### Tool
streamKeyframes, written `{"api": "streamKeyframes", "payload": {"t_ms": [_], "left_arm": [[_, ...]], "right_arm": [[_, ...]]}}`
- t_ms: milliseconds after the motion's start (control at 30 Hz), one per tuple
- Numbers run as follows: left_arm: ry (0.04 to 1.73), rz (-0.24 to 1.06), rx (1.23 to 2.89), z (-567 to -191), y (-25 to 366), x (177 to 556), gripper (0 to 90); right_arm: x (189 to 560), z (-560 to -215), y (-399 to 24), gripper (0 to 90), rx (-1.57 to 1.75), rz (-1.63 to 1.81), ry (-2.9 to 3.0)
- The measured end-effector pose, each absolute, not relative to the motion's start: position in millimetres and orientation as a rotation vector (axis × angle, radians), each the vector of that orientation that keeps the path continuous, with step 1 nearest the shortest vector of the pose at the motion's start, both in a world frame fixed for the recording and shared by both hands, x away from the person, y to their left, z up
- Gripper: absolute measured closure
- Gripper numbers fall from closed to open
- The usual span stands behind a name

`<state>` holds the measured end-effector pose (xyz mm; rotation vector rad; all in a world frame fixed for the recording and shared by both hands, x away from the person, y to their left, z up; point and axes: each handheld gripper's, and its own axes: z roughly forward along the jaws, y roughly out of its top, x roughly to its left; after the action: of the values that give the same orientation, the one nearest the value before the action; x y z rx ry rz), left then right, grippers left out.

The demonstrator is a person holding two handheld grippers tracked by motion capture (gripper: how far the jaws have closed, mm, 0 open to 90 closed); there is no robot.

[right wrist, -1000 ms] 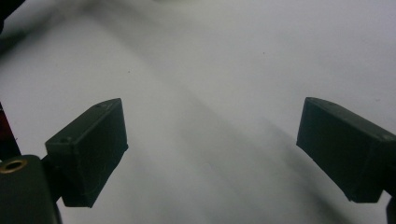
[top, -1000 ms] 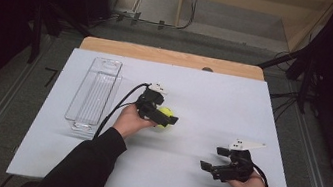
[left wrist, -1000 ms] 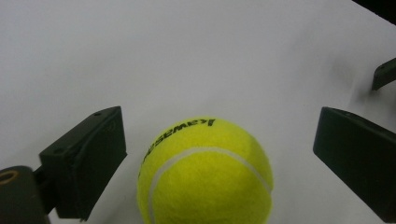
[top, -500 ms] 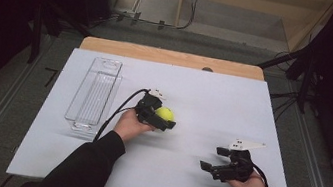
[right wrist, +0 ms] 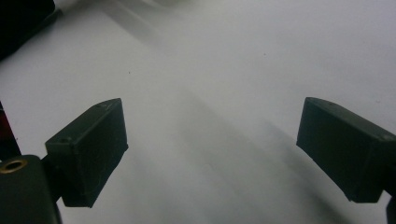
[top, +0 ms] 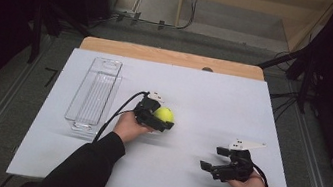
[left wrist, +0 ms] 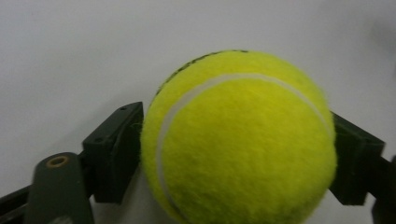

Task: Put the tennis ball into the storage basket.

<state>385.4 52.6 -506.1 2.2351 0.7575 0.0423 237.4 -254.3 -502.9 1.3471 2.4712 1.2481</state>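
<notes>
A yellow-green tennis ball (top: 164,114) lies on the white table top (top: 214,96), left of centre. My left gripper (top: 162,118) reaches in from the ball's left and is shut on it. Its jaws have just been closing, with the ball between them. In the left gripper view both black pads (left wrist: 114,154) press against the sides of the tennis ball (left wrist: 240,140). My right gripper (top: 213,158) rests near the table's front right, pointing left, and is open. In the right gripper view its jaws stand wide apart with bare table between them (right wrist: 212,149).
A clear plastic tray (top: 93,94) lies lengthwise at the left of the table, just beyond my left forearm. A wooden strip (top: 170,56) runs along the far edge. Dark floor, cables and metal rails surround the table.
The left gripper's jaws have closed onto the tennis ball, which sat between them open a moment ago. The ball and the right hand have stayed in place.
</notes>
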Motion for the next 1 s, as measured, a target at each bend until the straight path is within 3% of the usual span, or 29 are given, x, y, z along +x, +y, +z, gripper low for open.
{"api": "streamKeyframes", "payload": {"t_ms": [67, 133, 1000], "left_arm": [[0.756, 0.038, 2.228, -505, 52, 384, 25.0], [0.737, 0.06, 2.242, -505, 51, 383, 25.4], [0.771, 0.026, 2.26, -482, 50, 377, 25.9]], "right_arm": [[238, -503, -254, 7.0, 1.347, 1.247, 2.471], [238, -503, -254, 7.0, 1.348, 1.247, 2.472], [238, -503, -254, 7.0, 1.349, 1.245, 2.474]]}}
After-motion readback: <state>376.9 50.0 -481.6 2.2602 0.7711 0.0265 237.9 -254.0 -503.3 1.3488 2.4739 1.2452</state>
